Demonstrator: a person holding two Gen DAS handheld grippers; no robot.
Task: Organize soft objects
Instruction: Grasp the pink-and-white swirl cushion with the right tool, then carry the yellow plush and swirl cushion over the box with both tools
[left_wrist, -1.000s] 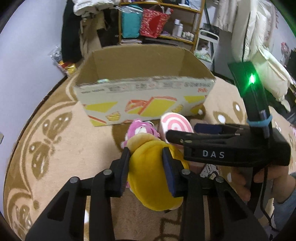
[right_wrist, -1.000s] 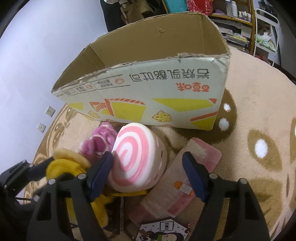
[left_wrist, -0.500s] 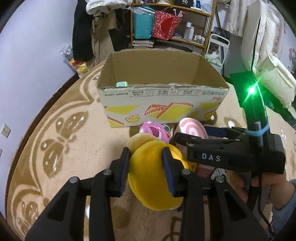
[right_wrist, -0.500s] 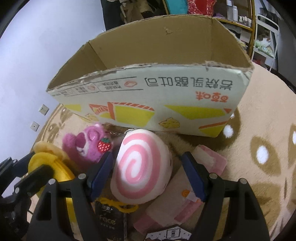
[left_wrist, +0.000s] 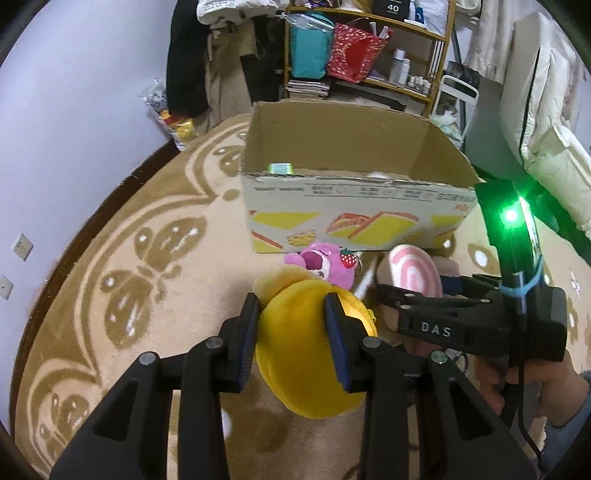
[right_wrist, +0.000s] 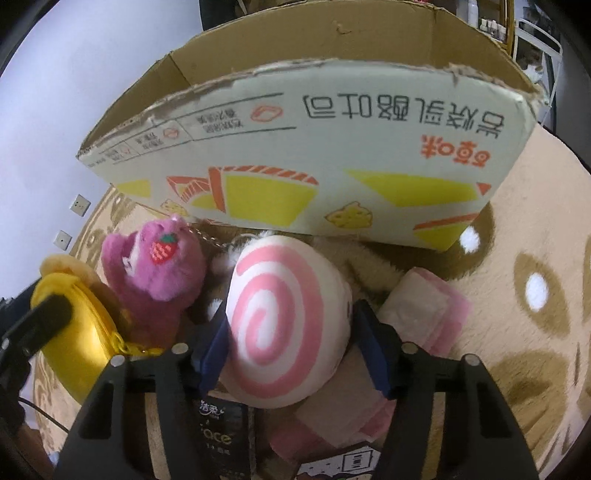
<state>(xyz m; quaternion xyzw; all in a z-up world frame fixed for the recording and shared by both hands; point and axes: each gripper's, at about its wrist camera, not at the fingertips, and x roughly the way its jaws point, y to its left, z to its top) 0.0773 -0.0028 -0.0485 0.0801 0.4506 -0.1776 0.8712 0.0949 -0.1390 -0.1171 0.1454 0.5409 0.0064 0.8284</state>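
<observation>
Yellow plush (left_wrist: 314, 354), purple strawberry-marked bear (right_wrist: 159, 273), pink-and-white spiral cushion (right_wrist: 284, 321), beige brown-patterned rug (left_wrist: 155, 266).

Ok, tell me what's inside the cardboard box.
Inside the cardboard box, only bare brown walls and a small green item at the near rim show. The front wall hides the floor.

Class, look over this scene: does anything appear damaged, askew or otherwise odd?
Yes: the cardboard box has a ragged, torn top edge, as if its flaps were ripped off, and its print reads upside down. It therefore seems to stand inverted on the rug.
</observation>
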